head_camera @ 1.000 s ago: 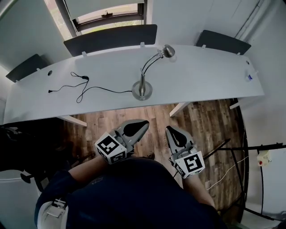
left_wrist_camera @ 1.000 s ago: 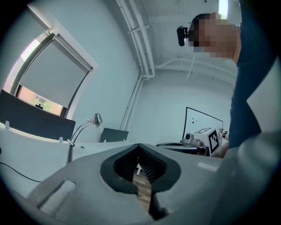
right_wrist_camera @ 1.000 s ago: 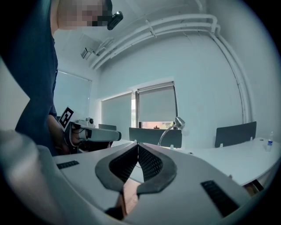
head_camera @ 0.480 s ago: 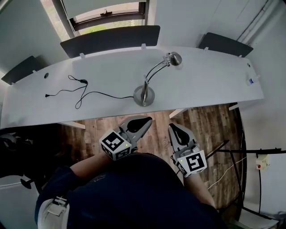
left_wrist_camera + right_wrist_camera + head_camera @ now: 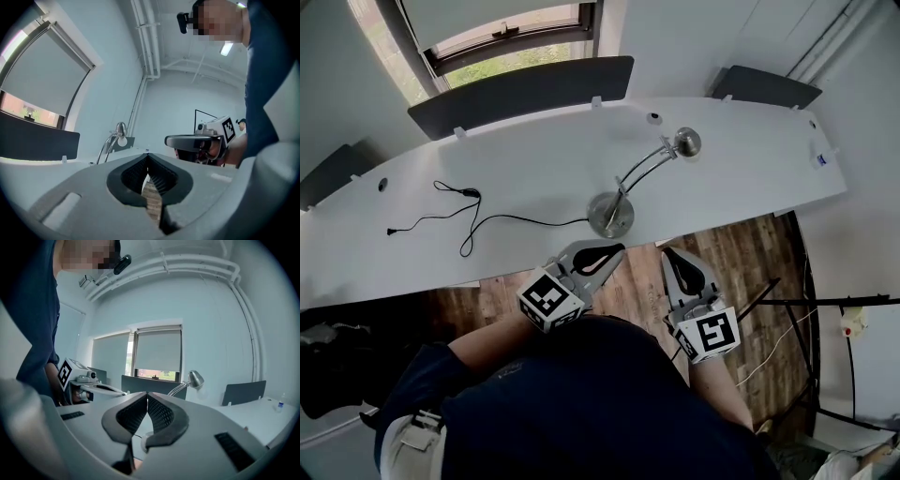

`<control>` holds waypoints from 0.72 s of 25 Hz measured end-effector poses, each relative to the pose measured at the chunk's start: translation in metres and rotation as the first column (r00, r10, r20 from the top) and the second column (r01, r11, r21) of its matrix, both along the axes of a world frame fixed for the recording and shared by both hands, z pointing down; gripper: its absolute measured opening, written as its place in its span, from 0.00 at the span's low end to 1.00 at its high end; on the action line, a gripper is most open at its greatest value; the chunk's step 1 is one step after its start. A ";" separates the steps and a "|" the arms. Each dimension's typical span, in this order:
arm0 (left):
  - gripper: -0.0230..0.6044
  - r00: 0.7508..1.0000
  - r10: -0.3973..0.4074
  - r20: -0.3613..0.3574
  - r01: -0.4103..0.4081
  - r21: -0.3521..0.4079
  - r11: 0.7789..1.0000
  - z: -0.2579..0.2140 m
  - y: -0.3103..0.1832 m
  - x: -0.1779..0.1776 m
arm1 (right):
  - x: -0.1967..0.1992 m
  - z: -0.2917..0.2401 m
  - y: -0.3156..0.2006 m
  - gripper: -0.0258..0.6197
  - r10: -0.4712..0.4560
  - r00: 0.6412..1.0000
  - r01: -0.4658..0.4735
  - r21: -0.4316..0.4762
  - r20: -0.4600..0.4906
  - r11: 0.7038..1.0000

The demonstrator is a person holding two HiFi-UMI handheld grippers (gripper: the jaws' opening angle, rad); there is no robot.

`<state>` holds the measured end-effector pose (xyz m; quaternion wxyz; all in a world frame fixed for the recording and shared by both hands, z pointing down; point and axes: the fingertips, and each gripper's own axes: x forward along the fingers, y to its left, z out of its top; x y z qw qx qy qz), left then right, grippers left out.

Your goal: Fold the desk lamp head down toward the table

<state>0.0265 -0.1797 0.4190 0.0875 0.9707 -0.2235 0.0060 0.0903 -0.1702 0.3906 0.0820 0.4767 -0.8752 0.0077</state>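
The desk lamp (image 5: 612, 213) stands on its round base near the front edge of the white tabletop (image 5: 525, 159), its curved neck rising to the right and carrying the lamp head (image 5: 686, 142) clear above the surface. A thin black cable (image 5: 469, 211) runs from the base leftward in loose loops. The left hand-held gripper (image 5: 614, 251) has its jaws pressed together on nothing, and so does the right hand-held gripper (image 5: 671, 254). Both tips sit at the tabletop's front edge just below the lamp base, without touching it. A second ago both grippers hung over the wooden floor (image 5: 633, 291), well short of that edge, and the lamp lay farther from them; its neck keeps the same raised arc. In the left gripper view the lamp's base is hidden behind the gripper body, with only neck and head showing. A small item at the tabletop's far right end (image 5: 817, 157) is too small to identify.
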 end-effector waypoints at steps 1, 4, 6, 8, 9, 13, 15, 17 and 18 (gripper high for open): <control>0.04 1.000 0.009 0.002 -0.009 0.000 1.000 0.001 -0.003 -0.001 | -0.002 -0.001 -0.004 0.06 0.009 1.000 -0.009 0.004 0.001 1.000; 0.05 1.000 0.020 0.010 -0.020 -0.007 1.000 0.007 -0.009 -0.001 | -0.003 -0.003 -0.013 0.06 0.013 1.000 -0.013 0.008 -0.002 1.000; 0.05 1.000 0.014 0.009 -0.014 -0.012 1.000 0.008 -0.011 0.002 | 0.000 -0.002 -0.017 0.06 -0.001 1.000 0.001 0.005 -0.009 1.000; 0.05 1.000 -0.005 0.007 0.005 -0.019 1.000 0.011 -0.012 0.006 | 0.003 -0.002 -0.020 0.06 -0.022 1.000 0.022 0.002 -0.018 1.000; 0.05 1.000 -0.018 0.005 0.018 -0.021 1.000 0.012 -0.014 0.008 | 0.006 -0.003 -0.021 0.06 -0.033 0.999 0.033 0.003 -0.022 0.999; 0.05 0.998 -0.065 0.002 0.065 -0.023 0.998 0.014 -0.024 0.022 | 0.017 -0.005 -0.031 0.06 -0.080 0.996 0.081 0.021 -0.034 0.996; 0.05 0.997 -0.078 0.011 0.078 -0.026 0.997 0.016 -0.029 0.027 | 0.020 -0.004 -0.035 0.06 -0.101 0.994 0.102 0.023 -0.033 0.994; 0.05 0.995 -0.101 0.022 0.101 -0.017 0.995 0.021 -0.035 0.029 | 0.023 -0.002 -0.040 0.06 -0.120 0.992 0.120 0.023 -0.035 0.992; 0.05 0.993 -0.115 0.025 0.115 -0.016 0.993 0.023 -0.038 0.028 | 0.024 0.000 -0.044 0.06 -0.125 0.992 0.125 0.021 -0.037 0.992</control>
